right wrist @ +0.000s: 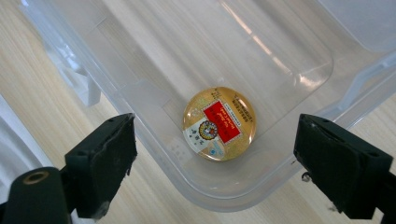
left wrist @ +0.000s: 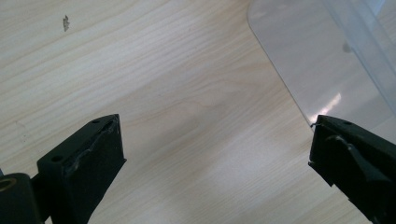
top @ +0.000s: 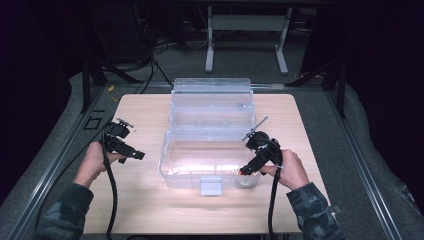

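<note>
A: 1 wooden tabletop (top: 145, 200) carries a clear plastic box (top: 170, 165), its lid (top: 210, 100) swung up at the far side.

B: And the grippers?

A: 2 of them. The left gripper (top: 131, 152) hangs over bare tabletop (left wrist: 163, 93) just left of the box (left wrist: 317, 60), its fingers (left wrist: 88, 163) spread wide with nothing between them. The right gripper (top: 248, 169) points down into the box's near right corner, its fingers (right wrist: 105, 158) wide apart too.

B: What lies in the box?

A: 1 small round gold tin (right wrist: 219, 122) with a red label, flat on the box's floor in that corner, between the right fingers but untouched.
</note>
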A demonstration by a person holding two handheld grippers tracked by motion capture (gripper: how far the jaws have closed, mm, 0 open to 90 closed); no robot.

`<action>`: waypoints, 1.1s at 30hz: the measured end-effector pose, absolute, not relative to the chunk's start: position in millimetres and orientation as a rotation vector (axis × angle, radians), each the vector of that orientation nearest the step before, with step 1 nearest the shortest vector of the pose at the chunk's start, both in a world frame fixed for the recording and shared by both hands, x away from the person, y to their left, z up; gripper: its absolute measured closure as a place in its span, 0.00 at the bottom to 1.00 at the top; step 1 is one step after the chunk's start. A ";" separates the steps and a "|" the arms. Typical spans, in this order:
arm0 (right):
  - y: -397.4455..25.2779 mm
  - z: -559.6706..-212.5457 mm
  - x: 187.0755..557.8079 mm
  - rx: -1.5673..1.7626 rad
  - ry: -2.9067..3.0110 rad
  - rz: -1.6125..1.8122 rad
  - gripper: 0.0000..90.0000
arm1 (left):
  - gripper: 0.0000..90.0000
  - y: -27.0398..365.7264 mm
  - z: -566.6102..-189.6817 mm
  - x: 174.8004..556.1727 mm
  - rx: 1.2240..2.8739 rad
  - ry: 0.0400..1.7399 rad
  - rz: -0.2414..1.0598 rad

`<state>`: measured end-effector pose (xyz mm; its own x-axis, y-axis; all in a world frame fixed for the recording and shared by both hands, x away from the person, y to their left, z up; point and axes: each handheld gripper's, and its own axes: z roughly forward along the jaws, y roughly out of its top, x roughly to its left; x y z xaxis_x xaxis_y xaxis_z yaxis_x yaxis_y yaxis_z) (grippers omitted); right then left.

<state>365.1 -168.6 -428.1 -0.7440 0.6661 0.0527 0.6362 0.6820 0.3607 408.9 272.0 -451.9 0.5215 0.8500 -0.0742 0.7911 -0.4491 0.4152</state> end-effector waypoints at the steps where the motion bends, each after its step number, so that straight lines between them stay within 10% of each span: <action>1: -169.1 -428.8 364.5 1.082 2.814 0.563 0.14 | 0.03 271.8 -450.9 409.2 2.363 1.353 0.205; 33: -167.7 -435.3 356.7 1.067 2.791 0.597 0.19 | 0.05 232.1 -393.7 445.2 2.360 1.209 0.287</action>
